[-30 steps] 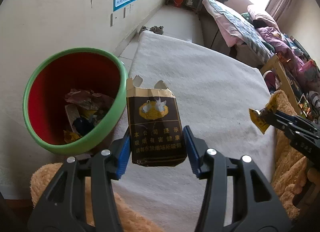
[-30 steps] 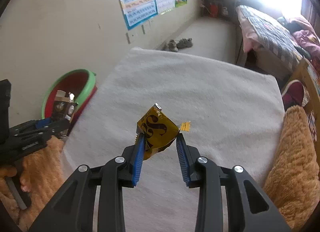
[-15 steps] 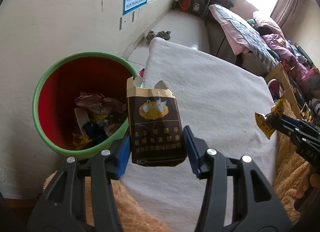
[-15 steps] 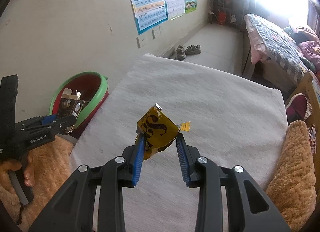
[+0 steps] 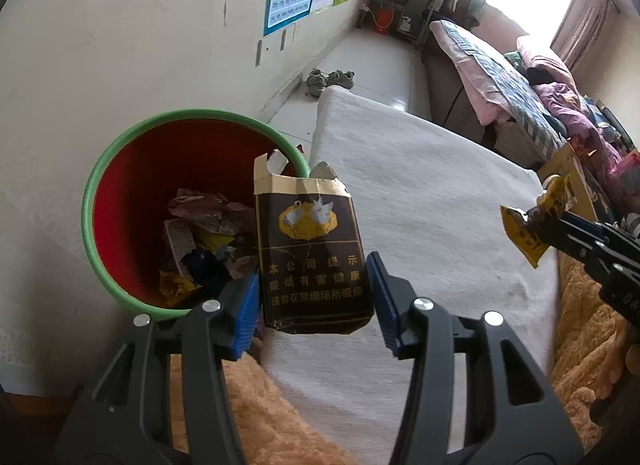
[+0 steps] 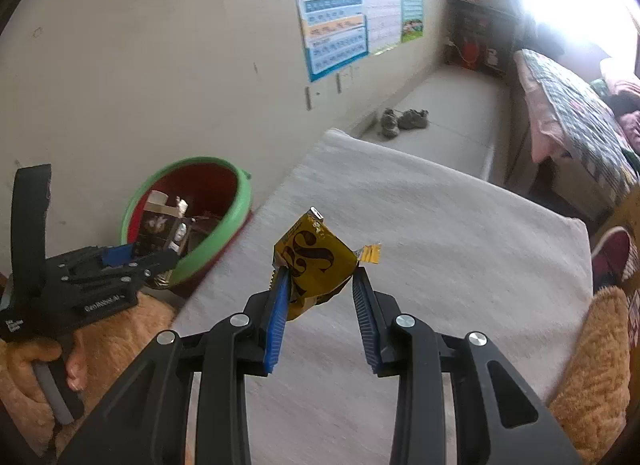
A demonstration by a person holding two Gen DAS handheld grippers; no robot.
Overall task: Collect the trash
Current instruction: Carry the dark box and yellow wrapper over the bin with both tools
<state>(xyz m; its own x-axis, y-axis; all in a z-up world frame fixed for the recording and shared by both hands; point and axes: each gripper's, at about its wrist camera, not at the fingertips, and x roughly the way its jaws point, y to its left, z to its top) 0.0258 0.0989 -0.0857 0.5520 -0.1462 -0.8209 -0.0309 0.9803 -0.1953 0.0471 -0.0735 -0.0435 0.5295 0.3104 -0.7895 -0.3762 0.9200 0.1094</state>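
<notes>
My left gripper is shut on a dark brown cigarette pack with a torn open top, held upright just right of the bin's near rim. The bin is red inside with a green rim and holds several crumpled wrappers. My right gripper is shut on a yellow snack wrapper above the grey-white cloth. In the left wrist view the right gripper shows at the right edge with the wrapper. In the right wrist view the left gripper hangs by the bin with the pack.
The cloth covers a low surface beside the wall. Orange fuzzy fabric lies along its near edge. A hand grips the left tool. Shoes sit on the floor beyond, with a bed at the right.
Both grippers have shifted left toward the bin, which now lies closer behind the pack. The grips on the pack and on the wrapper are unchanged.
</notes>
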